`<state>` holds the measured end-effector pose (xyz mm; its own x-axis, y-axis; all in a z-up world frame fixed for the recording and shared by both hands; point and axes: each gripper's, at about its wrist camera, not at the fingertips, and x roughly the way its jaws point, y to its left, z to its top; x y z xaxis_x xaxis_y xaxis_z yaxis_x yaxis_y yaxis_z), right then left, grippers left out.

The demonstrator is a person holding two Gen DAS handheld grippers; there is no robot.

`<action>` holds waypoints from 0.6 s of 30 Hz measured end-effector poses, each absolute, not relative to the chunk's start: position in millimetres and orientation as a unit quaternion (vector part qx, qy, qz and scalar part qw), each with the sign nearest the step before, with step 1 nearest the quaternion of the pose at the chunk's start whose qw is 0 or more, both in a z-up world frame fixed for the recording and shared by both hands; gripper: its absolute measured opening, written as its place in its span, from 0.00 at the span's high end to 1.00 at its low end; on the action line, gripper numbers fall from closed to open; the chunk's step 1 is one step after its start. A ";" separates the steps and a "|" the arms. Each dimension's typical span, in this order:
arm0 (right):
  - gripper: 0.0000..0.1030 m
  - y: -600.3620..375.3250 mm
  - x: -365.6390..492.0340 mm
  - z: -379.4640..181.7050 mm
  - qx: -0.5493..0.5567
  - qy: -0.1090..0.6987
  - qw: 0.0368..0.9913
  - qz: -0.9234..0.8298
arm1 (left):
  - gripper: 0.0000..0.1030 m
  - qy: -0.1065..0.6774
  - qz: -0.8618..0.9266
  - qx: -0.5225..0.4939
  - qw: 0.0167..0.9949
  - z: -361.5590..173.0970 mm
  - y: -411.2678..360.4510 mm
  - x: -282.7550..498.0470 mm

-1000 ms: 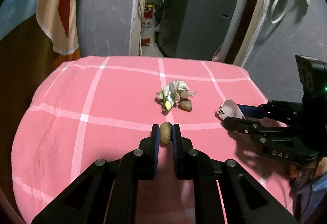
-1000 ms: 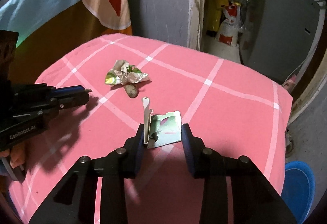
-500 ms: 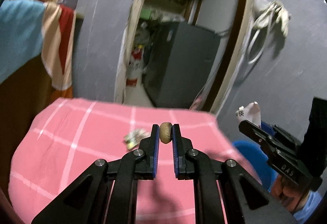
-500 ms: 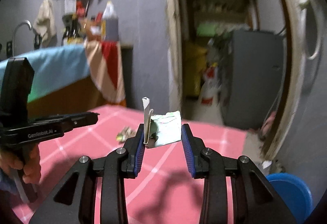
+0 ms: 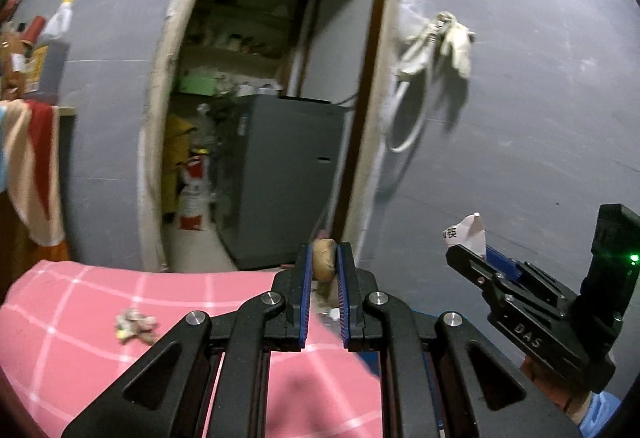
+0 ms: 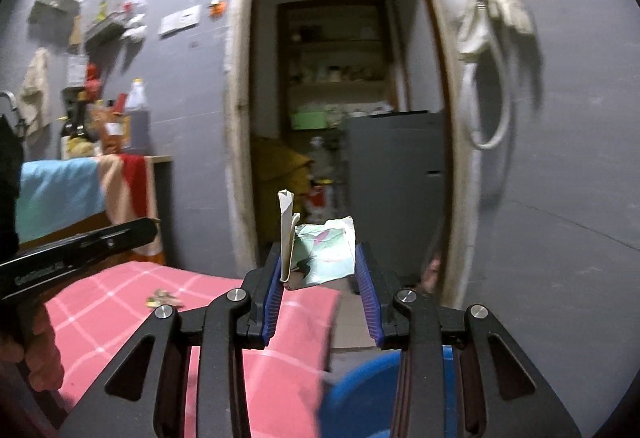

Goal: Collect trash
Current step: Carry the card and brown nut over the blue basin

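My left gripper (image 5: 324,265) is shut on a small brown nut-like scrap (image 5: 324,264) and holds it in the air past the table's right end. My right gripper (image 6: 318,262) is shut on a folded white and green paper wrapper (image 6: 326,252), lifted above the table edge; it also shows in the left wrist view (image 5: 466,234). A crumpled wrapper with a brown scrap beside it (image 5: 134,324) lies on the pink checked tablecloth (image 5: 80,318), also seen in the right wrist view (image 6: 162,296). A blue bin (image 6: 360,390) sits below the right gripper.
An open doorway (image 5: 260,118) with a grey cabinet (image 5: 288,174) lies ahead. A cloth and a hose (image 5: 436,46) hang on the grey wall. A towel-draped counter with bottles (image 6: 92,158) stands left of the table.
Both grippers have lifted off the table with their trash and swung right, toward the table's end. The table has dropped low in both views and the blue bin has come under the right gripper.
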<state>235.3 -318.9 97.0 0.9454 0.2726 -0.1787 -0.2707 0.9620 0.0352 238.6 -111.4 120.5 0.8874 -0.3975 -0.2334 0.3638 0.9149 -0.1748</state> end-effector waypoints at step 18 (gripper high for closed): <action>0.66 -405.5 262.4 58.2 0.085 0.236 0.967 0.036 | 0.91 0.263 -0.266 -0.049 0.926 77.5 -221.9 286.5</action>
<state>262.4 -405.5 58.2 0.8863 0.1090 -0.4500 -0.0289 0.9830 0.1813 286.5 -221.9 77.5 0.7199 -0.5181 -0.4618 0.4665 0.8539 -0.2306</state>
